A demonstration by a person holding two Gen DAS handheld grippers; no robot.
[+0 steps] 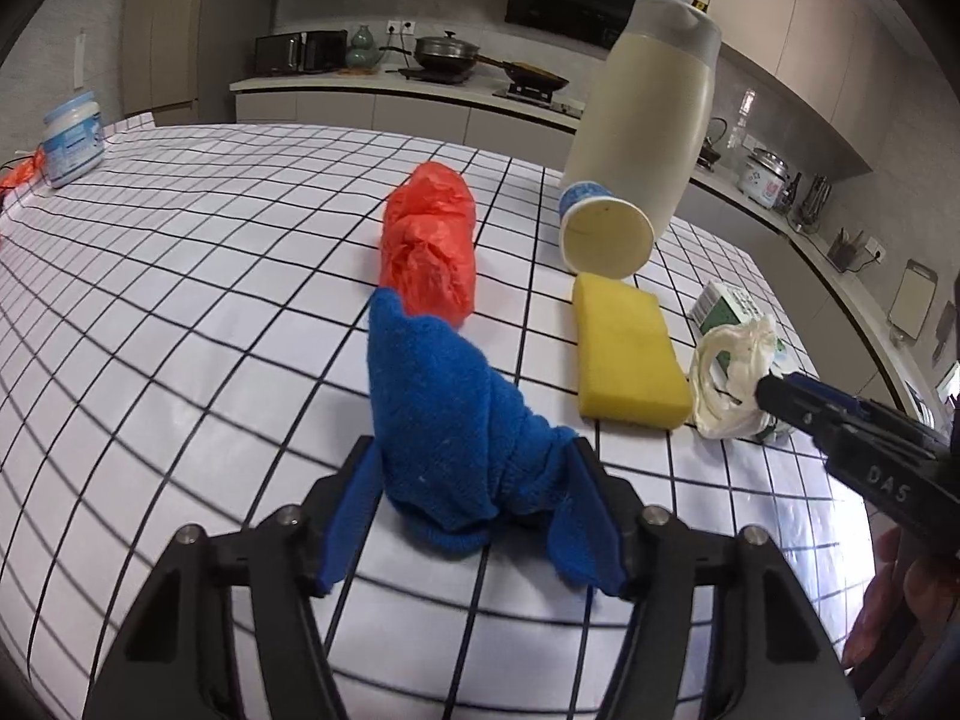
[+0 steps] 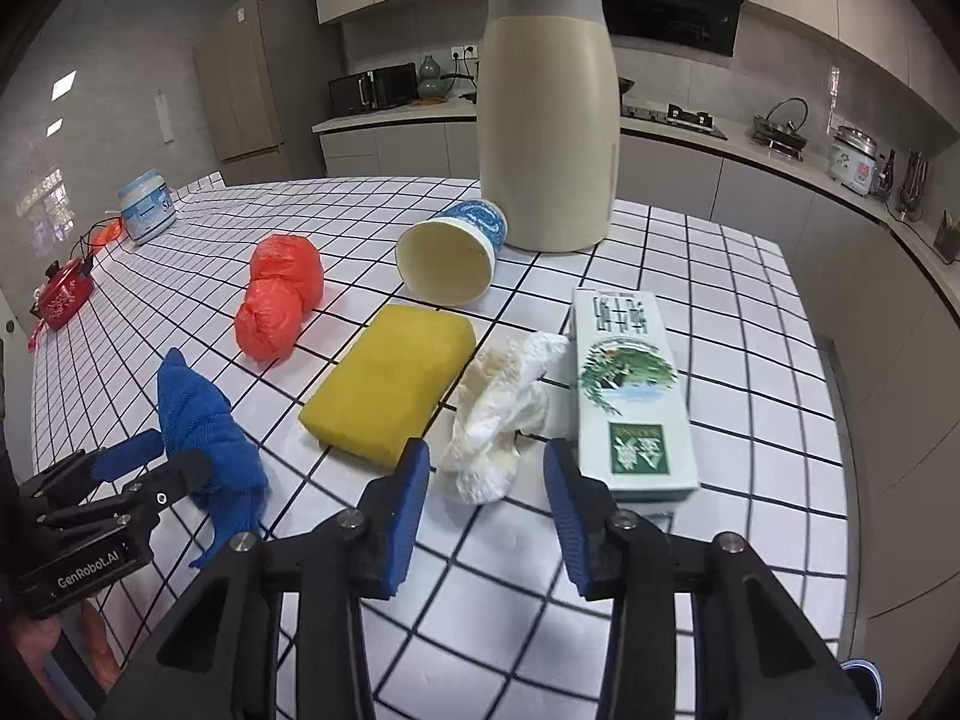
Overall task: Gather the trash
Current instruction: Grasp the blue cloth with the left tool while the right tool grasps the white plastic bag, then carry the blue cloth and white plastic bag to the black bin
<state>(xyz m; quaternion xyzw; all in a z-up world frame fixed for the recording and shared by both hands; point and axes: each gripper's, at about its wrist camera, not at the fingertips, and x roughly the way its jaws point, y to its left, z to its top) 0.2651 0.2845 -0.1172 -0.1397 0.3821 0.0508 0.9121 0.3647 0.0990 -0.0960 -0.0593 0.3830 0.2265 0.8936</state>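
Now my left tongs [image 1: 474, 498] straddle the blue cloth [image 1: 456, 420], seemingly pinching it; my right tongs [image 2: 487, 483] gape around the crumpled tissue [image 2: 501, 414] on the table [image 2: 750, 420]; next I'd close them

Both views are evenly and brightly lit from above, and the checked surface [image 1: 180, 276] shows soft whitish glare in its glossy cloth, strongest toward the lower right of the left wrist view. Shadows under the things are short and faint. Fisheye distortion bends the grid lines and cabinets, with dark vignetting in the corners. The left wrist view is slightly soft overall; the lower edges of both views blur.
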